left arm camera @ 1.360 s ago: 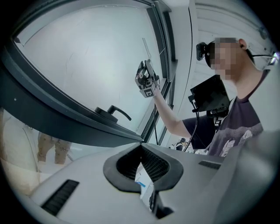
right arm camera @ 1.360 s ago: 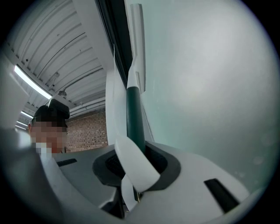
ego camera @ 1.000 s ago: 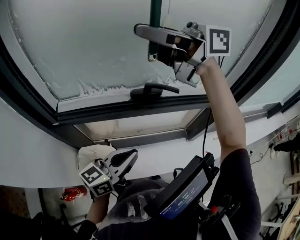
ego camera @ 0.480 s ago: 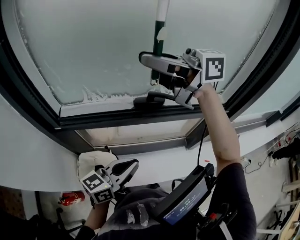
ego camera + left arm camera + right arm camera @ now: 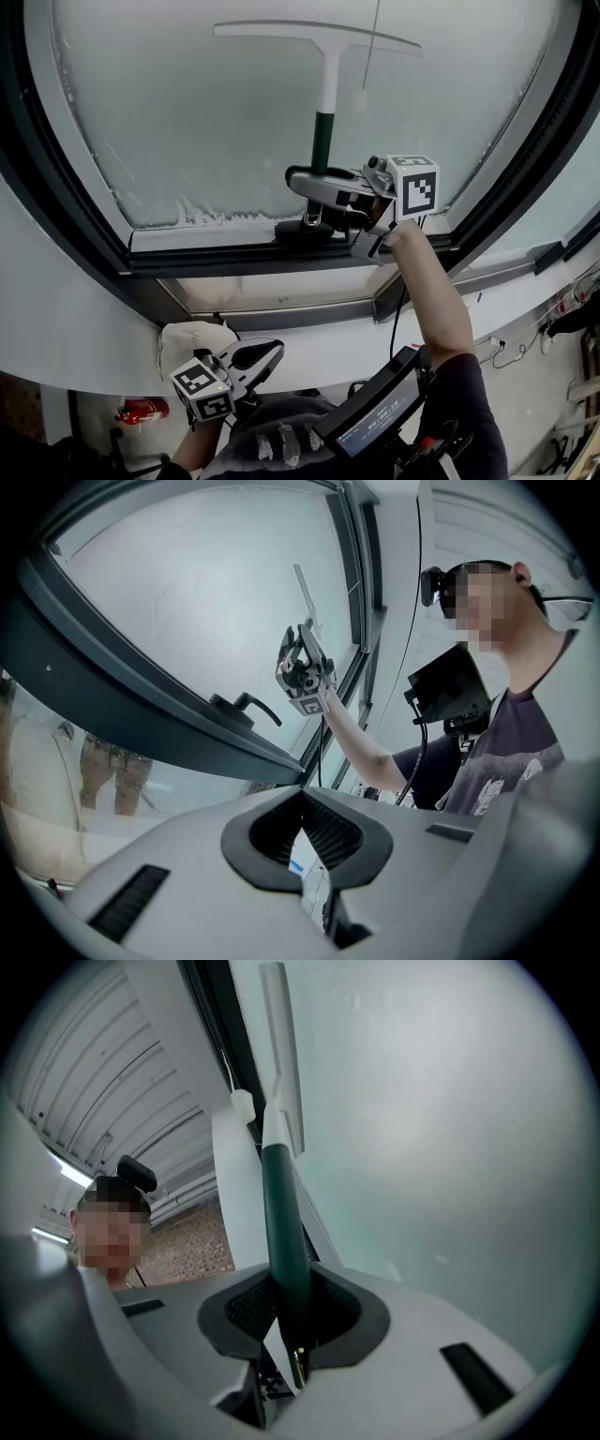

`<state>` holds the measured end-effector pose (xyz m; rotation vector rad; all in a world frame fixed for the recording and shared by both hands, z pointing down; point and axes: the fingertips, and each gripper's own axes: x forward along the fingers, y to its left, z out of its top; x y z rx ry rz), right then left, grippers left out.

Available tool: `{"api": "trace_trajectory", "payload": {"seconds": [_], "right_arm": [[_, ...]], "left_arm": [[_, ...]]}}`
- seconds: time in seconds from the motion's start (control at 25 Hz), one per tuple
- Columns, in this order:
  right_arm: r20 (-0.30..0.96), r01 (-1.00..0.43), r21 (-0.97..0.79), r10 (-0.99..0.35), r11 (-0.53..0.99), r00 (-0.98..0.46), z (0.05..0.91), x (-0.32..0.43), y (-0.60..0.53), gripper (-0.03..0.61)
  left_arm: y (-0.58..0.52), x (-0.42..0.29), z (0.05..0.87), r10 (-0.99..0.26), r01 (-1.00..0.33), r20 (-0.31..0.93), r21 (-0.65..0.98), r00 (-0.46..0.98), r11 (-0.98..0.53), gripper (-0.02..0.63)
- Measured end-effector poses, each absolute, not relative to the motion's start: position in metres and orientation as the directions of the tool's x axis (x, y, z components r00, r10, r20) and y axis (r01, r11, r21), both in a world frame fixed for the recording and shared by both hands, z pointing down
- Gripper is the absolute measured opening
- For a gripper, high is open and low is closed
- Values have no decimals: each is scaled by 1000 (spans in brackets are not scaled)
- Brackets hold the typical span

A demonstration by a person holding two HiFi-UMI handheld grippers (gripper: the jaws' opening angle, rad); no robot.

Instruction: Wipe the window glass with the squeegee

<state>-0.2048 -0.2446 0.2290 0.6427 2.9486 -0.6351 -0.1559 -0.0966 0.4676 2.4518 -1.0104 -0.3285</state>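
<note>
Squeegee (image 5: 323,84) blade's dropped into view, upper centre of frame, on window glass (image 5: 187,112); R gripper (image 5: 326,187) clamps its green handle. L gripper (image 5: 255,356), lower left, shut & empty. Downstroke prob. nearly finished.

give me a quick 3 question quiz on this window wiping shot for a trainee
1. True or false: the right gripper is shut on the dark green handle of the squeegee.
2. Where is the squeegee's blade?
A. Against the window glass, above the right gripper
B. Lying on the sill below the frame
C. Between the left gripper's jaws
3. Fill in: the left gripper, held low near the person's body, holds ____.

Key: 1 true; 2 A; 3 nothing
</note>
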Motion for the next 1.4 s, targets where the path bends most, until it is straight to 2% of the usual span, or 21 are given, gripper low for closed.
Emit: {"api": "trace_trajectory", "payload": {"seconds": [0.92, 1.4], "right_arm": [[-160, 438, -489, 417, 754, -895, 267, -199, -233, 69], [-175, 455, -530, 434, 715, -884, 295, -193, -223, 69]], "left_arm": [[-90, -140, 451, -726, -620, 6, 527, 687, -582, 6], [-90, -118, 462, -810, -700, 41, 529, 585, -479, 6]]}}
